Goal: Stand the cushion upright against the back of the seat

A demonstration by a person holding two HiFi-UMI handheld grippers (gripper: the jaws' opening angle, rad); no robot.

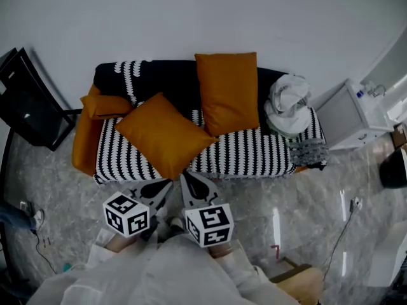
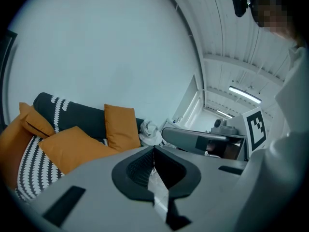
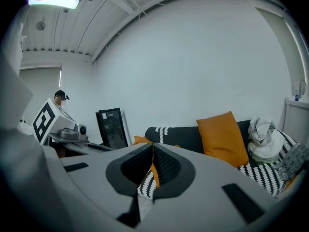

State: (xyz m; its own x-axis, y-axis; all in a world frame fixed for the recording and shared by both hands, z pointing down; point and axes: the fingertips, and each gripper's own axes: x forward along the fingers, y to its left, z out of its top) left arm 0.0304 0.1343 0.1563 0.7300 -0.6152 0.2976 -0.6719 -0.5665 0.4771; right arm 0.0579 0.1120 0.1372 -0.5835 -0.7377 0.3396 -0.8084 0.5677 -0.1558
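An orange cushion (image 1: 164,134) lies flat and turned cornerwise on the striped seat of the sofa (image 1: 254,154), its near corner at the front edge. It also shows as the orange cushion (image 2: 72,149) in the left gripper view. A second orange cushion (image 1: 227,92) stands upright against the dark back, and a small orange one (image 1: 105,105) rests at the left end. My left gripper (image 1: 162,189) and right gripper (image 1: 191,182) hang side by side just in front of the sofa's edge, below the flat cushion's corner. Both are shut and hold nothing.
A white bundle of cloth (image 1: 289,103) sits on the sofa's right end, with a grey patterned cloth (image 1: 310,151) beside it. A black framed panel (image 1: 28,110) leans at the left. A white cabinet (image 1: 353,116) stands at the right. Cables (image 1: 346,224) lie on the marble floor.
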